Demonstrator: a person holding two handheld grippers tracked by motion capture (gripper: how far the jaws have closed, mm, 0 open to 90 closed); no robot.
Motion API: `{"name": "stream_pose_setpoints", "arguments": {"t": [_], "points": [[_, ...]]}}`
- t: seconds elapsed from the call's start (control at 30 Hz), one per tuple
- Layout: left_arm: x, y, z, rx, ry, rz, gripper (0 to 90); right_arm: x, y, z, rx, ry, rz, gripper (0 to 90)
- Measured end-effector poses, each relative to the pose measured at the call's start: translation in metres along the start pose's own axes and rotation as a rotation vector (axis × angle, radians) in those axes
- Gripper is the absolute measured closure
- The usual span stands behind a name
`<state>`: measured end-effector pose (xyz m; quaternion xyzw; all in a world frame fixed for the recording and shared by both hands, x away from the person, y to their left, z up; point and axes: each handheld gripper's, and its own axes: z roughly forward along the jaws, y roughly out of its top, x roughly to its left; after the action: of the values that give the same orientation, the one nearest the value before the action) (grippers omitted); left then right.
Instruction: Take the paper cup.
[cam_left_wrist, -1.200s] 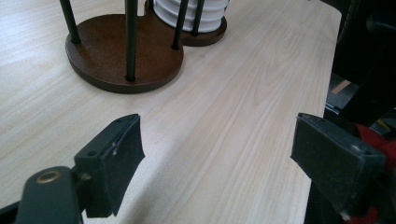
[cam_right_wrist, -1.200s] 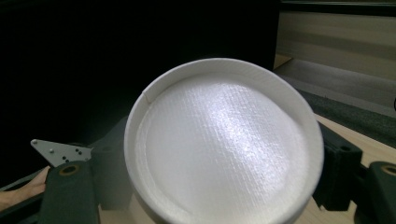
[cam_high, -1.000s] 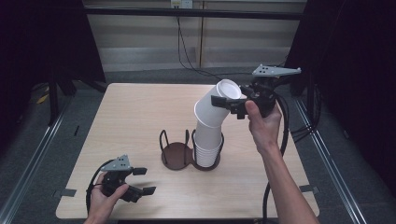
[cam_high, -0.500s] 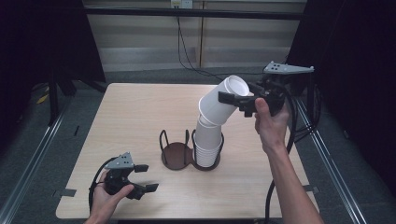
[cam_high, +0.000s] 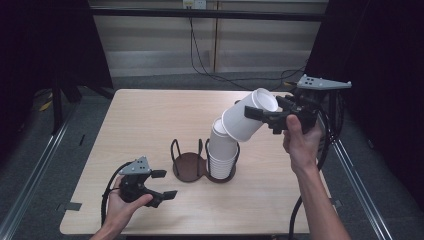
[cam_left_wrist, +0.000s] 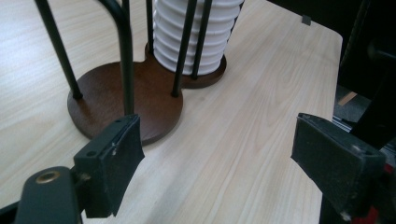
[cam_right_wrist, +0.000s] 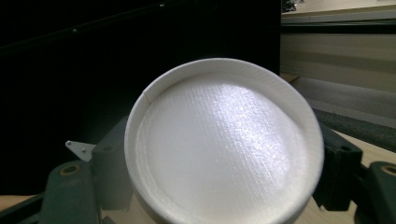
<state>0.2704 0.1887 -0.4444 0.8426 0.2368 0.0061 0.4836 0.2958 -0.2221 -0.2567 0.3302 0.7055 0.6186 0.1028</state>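
- White paper cup (cam_high: 248, 116) tilts, base up toward the right, mouth down-left over the cup stack (cam_high: 222, 155).
- Right gripper (cam_high: 264, 116) clamps its sides.
- Left gripper (cam_high: 162, 184) gapes empty, low over the table (cam_high: 150, 120).

Hidden and cropped bits

I can't see my right gripper's (cam_right_wrist: 224, 186) pads behind the cup (cam_right_wrist: 224, 144); the stack (cam_left_wrist: 194, 32) and holder (cam_left_wrist: 126, 100) run off the top edge.

The left hand (cam_high: 125, 200) rests low, its black two-jaw left gripper (cam_high: 162, 185) spread wide. The raised right hand (cam_high: 300, 140) holds the black right gripper (cam_high: 255, 114), jaws clamped.
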Motion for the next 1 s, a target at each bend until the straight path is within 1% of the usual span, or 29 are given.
{"name": "stream_pose_setpoints", "arguments": {"t": [0.13, 0.27, 0.3, 0.33, 0.4, 0.57, 0.67, 0.73, 0.8, 0.87, 0.9, 0.93, 1.0], "points": [[-0.004, 0.005, 0.002, -0.021, -0.011, 0.008, 16.1, 0.006, -0.004, -0.004, -0.004, 0.009, -0.009, 23.9], [-0.005, 0.006, 0.004, -0.022, -0.016, 0.013, 15.9, 0.013, -0.008, -0.009, -0.005, 0.011, -0.023, 23.8], [-0.007, 0.006, 0.005, -0.026, -0.023, 0.008, 15.9, 0.014, -0.009, -0.010, -0.007, 0.014, -0.026, 23.8], [-0.007, 0.006, 0.004, -0.022, -0.026, 0.014, 15.9, 0.015, -0.009, -0.011, -0.011, 0.028, -0.025, 23.8], [-0.008, 0.006, 0.004, -0.028, -0.027, 0.019, 15.8, 0.019, -0.010, -0.015, -0.014, 0.034, -0.027, 23.9], [-0.011, 0.008, 0.002, -0.051, -0.039, 0.017, 15.8, 0.029, -0.012, -0.018, -0.010, 0.055, -0.038, 23.9], [-0.013, 0.011, 0.001, -0.063, -0.046, 0.024, 15.8, 0.037, -0.014, -0.015, 0.001, 0.069, -0.054, 23.9], [-0.015, 0.012, 0.001, -0.066, -0.060, 0.034, 16.3, 0.041, -0.016, -0.012, 0.009, 0.084, -0.060, 23.8], [-0.018, 0.015, 0.001, -0.080, -0.074, 0.034, 17.8, 0.045, -0.019, -0.009, 0.008, 0.104, -0.078, 23.8], [-0.021, 0.017, 0.001, -0.091, -0.082, 0.040, 16.6, 0.049, -0.021, -0.008, 0.006, 0.119, -0.082, 23.8], [-0.023, 0.018, 0.001, -0.098, -0.079, 0.046, 16.6, 0.050, -0.022, -0.007, 0.006, 0.125, -0.081, 23.9], [-0.025, 0.020, 0.000, -0.107, -0.087, 0.052, 16.6, 0.051, -0.024, -0.006, 0.012, 0.128, -0.082, 23.8], [-0.027, 0.022, 0.000, -0.120, -0.088, 0.059, 16.7, 0.054, -0.028, -0.002, 0.026, 0.136, -0.085, 23.9]]}}
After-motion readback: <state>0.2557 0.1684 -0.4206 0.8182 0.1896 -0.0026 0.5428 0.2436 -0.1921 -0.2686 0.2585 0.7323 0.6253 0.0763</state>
